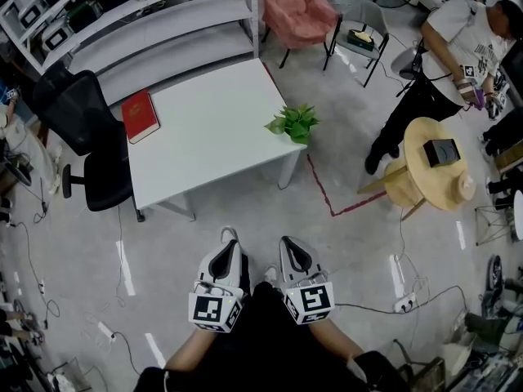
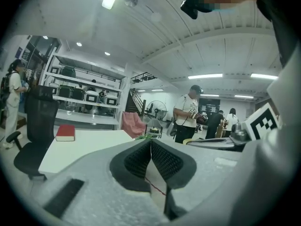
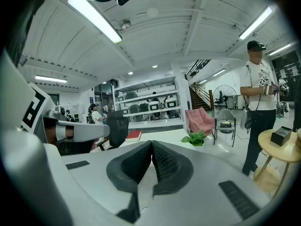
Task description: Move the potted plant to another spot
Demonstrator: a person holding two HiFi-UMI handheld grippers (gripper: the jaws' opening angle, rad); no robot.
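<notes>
Plant (image 1: pixel 292 124): on table (image 1: pixel 204 145), at its right corner, untouched.
Lies ahead & slightly right of both tools, well apart. R tool (image 1: pixel 288 243) nearer than L tool (image 1: pixel 229 237). Both: jaws together, nothing held.

Bright ceiling strip lights (image 3: pixel 94 18), soft floor glare, fisheye-bent edges, dark vignetted corners

left tool (image 1: pixel 230 235), right tool (image 1: pixel 286 242) side by side, pointing forward; jaws of both pressed together, nothing between
</notes>
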